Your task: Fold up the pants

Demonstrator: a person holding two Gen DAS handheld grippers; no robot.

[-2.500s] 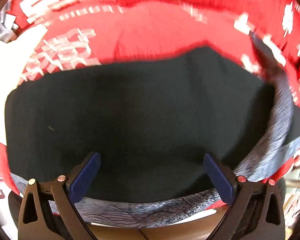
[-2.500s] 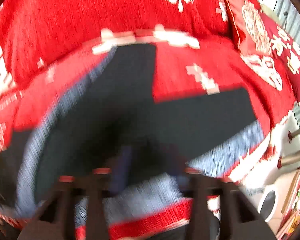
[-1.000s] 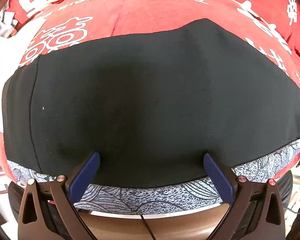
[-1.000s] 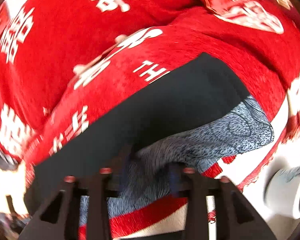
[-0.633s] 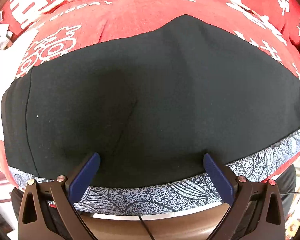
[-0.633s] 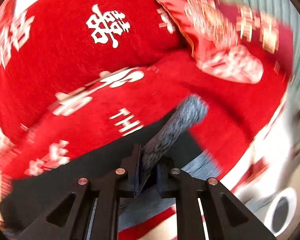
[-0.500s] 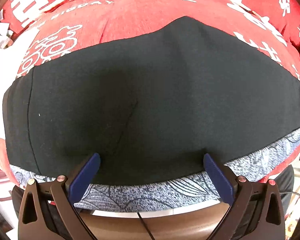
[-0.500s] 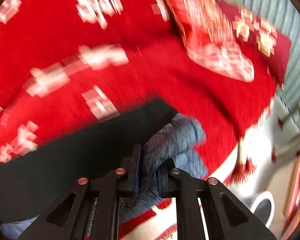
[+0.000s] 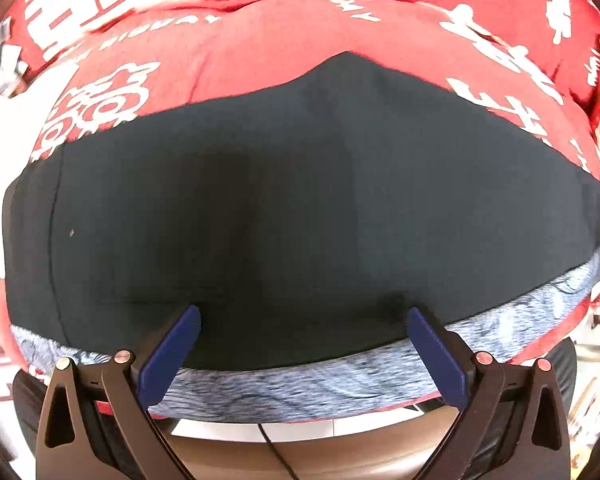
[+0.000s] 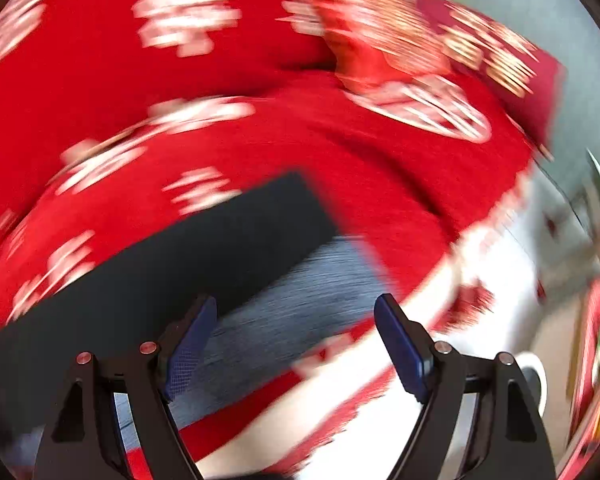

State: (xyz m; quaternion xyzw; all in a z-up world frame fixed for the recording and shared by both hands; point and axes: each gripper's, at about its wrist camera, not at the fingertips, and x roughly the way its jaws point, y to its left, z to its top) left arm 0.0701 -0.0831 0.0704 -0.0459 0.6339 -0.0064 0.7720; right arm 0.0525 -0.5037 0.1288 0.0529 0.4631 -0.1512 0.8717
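Observation:
The black pants point(image 9: 300, 200) lie flat across a red sofa cover point(image 9: 260, 40), with a grey patterned band point(image 9: 300, 384) along the near edge. My left gripper point(image 9: 302, 316) hangs open above the pants, pointing steeply down, with nothing between its blue pads. In the blurred right wrist view the pants' end point(image 10: 204, 248) and its grey patterned band point(image 10: 300, 300) lie flat on the cover. My right gripper point(image 10: 294, 312) is above that band with its jaws opening and no cloth between them.
A red cushion with white and gold print point(image 10: 420, 80) leans at the sofa's right end. The cover's white fringed edge point(image 10: 440, 320) hangs over the sofa front. A brown curved surface point(image 9: 300, 452) and a thin black cable point(image 9: 272, 444) show below the left gripper. A white round object point(image 10: 536, 376) stands on the floor.
My right gripper was shut on the grey band half a second ago; now its jaws stand apart and the band lies flat. The left gripper stayed open and drew back slightly.

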